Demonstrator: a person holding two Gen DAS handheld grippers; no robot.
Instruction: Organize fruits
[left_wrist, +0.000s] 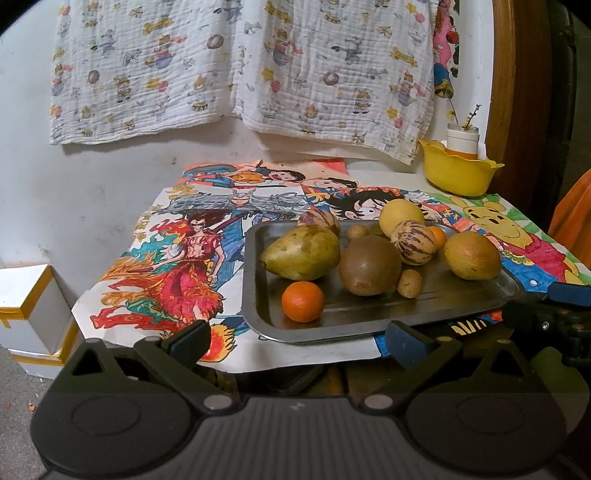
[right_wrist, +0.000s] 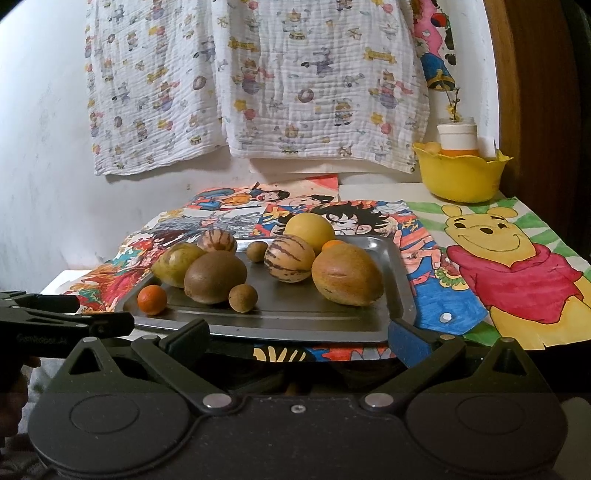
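Observation:
A steel tray (left_wrist: 258, 317) (right_wrist: 400, 295) on the table holds several fruits. In the left wrist view I see a green pear (left_wrist: 301, 253), a brown round fruit (left_wrist: 369, 266), a small orange (left_wrist: 303, 301) and a striped melon (left_wrist: 413, 242). The right wrist view shows a reddish mango (right_wrist: 347, 275), a yellow fruit (right_wrist: 309, 229) and a small brown fruit (right_wrist: 242, 298). My left gripper (left_wrist: 297, 339) is open and empty at the tray's near left edge. My right gripper (right_wrist: 297, 336) is open and empty at the tray's near edge.
A yellow bowl (left_wrist: 458, 173) (right_wrist: 460, 177) with a white jar (right_wrist: 457, 138) stands at the table's back right corner. Coloured cartoon drawings (right_wrist: 509, 258) cover the tabletop. A printed cloth (left_wrist: 240, 66) hangs on the wall behind. White boxes (left_wrist: 29, 310) sit low at the left.

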